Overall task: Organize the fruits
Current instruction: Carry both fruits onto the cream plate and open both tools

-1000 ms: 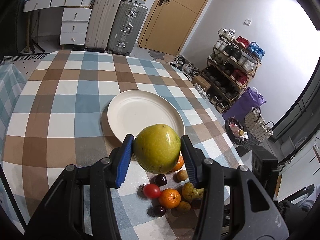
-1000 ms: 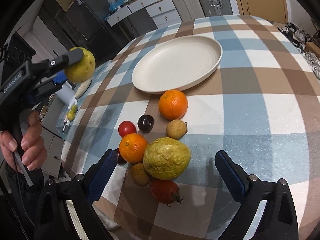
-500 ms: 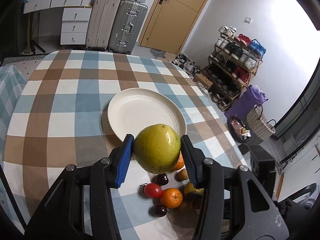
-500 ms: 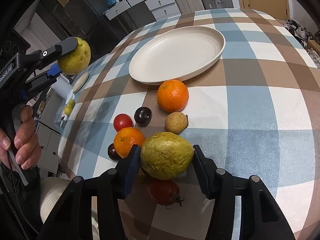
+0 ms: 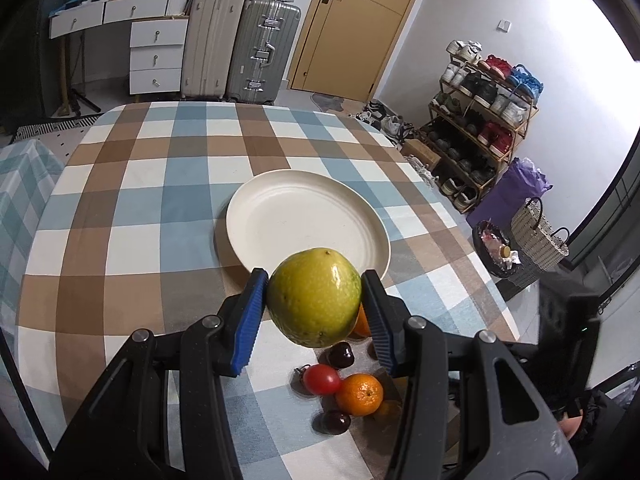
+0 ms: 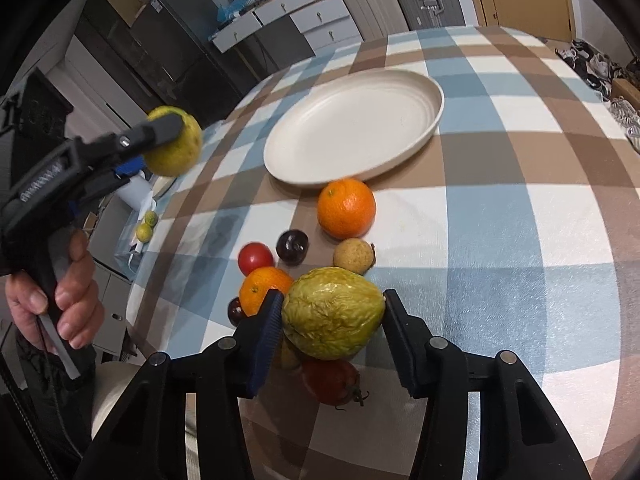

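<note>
wrinkled yellow-green fruit (image 6: 332, 312) sits clamped in right gripper (image 6: 330, 322), jaws just closed on it. left gripper (image 5: 314, 312) grips smooth green fruit (image 5: 314, 296). lift straight up, then lower gently onto white plate (image 6: 420, 128).

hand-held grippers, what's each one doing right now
Left hand-held gripper: shut on the smooth green fruit.
Right hand-held gripper: just closed on the wrinkled yellow-green fruit.

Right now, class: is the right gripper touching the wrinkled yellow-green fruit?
Touching. The right wrist view shows the right gripper, whose jaws have just been closing, with both pads against the sides of the wrinkled fruit.
</note>
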